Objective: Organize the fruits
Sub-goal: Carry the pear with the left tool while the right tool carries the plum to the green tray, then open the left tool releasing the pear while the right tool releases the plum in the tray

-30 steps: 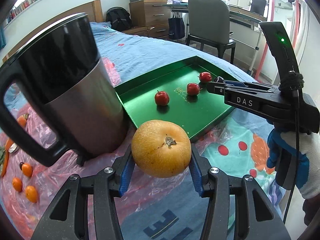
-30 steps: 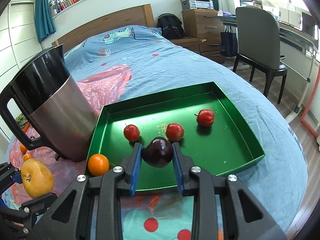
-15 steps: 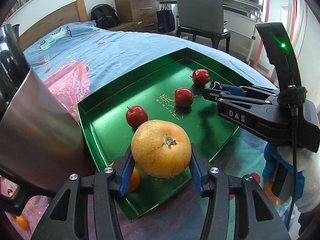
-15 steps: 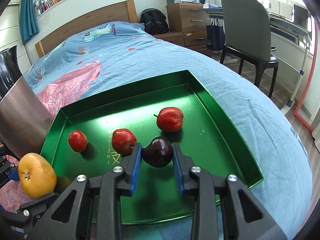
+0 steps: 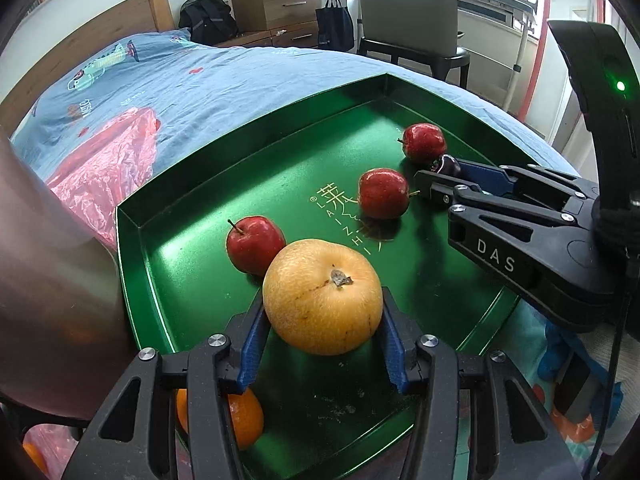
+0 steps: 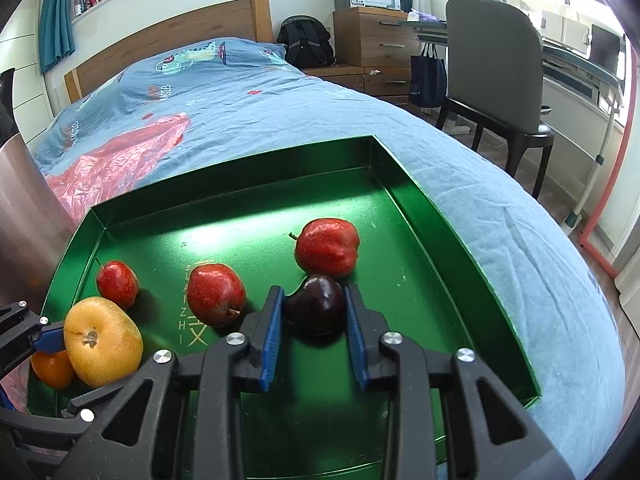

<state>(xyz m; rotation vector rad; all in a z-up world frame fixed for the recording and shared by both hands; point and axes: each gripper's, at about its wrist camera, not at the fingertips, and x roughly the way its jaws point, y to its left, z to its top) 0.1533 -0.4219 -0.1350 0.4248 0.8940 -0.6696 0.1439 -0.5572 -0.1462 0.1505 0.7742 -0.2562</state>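
Note:
A green tray point(image 5: 192, 184) lies on the bed and also shows in the right wrist view point(image 6: 424, 200). Three red apples point(image 5: 254, 244) point(image 5: 382, 193) point(image 5: 424, 143) lie in it. My left gripper point(image 5: 322, 316) is shut on a yellow pear point(image 5: 322, 306) low over the tray's near left part. An orange point(image 5: 244, 420) sits under the gripper. My right gripper point(image 6: 314, 312) holds a dark plum point(image 6: 316, 304) down on the tray floor beside the right apple point(image 6: 327, 246); its pads point(image 6: 274, 316) stand slightly apart from the plum.
A steel jug point(image 5: 52, 288) stands close at the tray's left side. A red plastic sheet point(image 5: 100, 160) lies on the blue bedspread behind the tray. A chair point(image 6: 496, 80) and desk stand to the right of the bed.
Both grippers moved forward and down over the tray. The plum now rests on the tray floor and the right pads have widened a little. The pear came over the tray.

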